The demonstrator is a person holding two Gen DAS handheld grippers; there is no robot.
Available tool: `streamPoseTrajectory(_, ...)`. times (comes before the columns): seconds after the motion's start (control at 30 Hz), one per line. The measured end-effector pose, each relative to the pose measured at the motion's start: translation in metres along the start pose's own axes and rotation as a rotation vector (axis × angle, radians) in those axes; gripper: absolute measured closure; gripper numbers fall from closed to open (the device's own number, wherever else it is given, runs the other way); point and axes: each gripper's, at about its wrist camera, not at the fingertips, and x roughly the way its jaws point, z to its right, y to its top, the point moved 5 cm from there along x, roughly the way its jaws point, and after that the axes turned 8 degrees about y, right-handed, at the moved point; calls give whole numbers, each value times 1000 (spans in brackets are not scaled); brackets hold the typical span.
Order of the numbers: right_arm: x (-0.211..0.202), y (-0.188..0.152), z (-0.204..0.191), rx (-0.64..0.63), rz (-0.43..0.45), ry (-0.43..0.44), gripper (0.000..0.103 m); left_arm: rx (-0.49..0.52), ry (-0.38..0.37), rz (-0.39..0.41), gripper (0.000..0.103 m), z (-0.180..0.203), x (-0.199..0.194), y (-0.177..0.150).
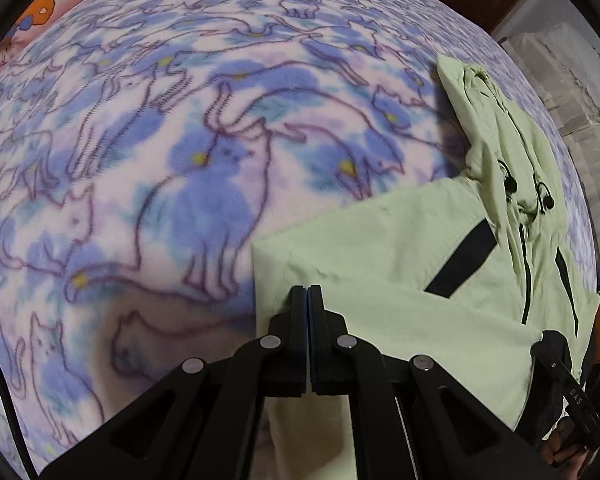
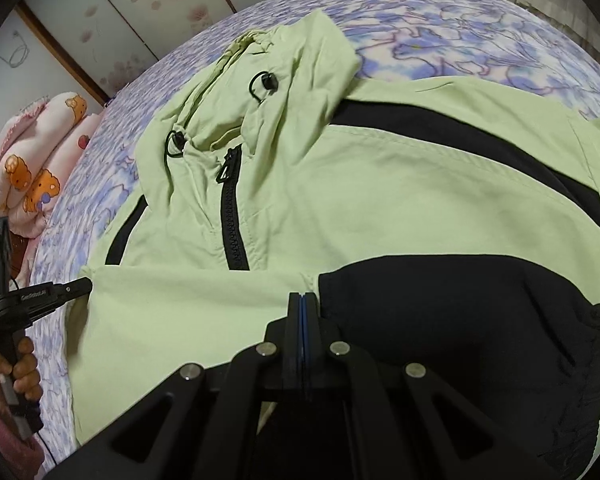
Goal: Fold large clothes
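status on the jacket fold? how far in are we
Early. Done: the green jacket lies face up on the cat-print blanket, zipper closed, hood spread at the top. In hand: the left gripper and right gripper are both shut on the near edge of fabric, which looks turned over the body. Left: sleeves and hood look unfolded, no compact bundle yet.

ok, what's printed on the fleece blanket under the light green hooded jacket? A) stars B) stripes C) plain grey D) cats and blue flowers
D: the fleece blanket under the light green hooded jacket shows outlined cats among blue flowers with yellow centres, clearest in the left wrist view.
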Motion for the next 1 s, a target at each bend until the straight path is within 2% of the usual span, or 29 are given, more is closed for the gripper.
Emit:
streamPoseTrajectory(0.13,-2,2,-2,-3,1,-2,103,69,50,19,102,3,8,-1)
streamPoseTrajectory(0.17,-5,3,1,-8,8,-45,103,82,68,26,102,1,9,-2)
streamPoseTrajectory(0.2,-9,4,6,-15,17,-98,103,80,68,27,102,1,10,-1)
streamPoseTrajectory(0.33,-22,4,35,57,29,-142,103,58,63,30,102,-1,15,1)
streamPoseTrajectory(0.5,-41,2,65,85,42,-215,103,45,61,33,102,-6,16,1)
streamPoseTrajectory(0.67,-45,-6,76,27,40,-267,103,71,100,44,102,-8,9,-5)
streamPoseTrajectory(1.0,-32,2,68,-50,32,-257,103,19,113,32,102,-20,7,-5)
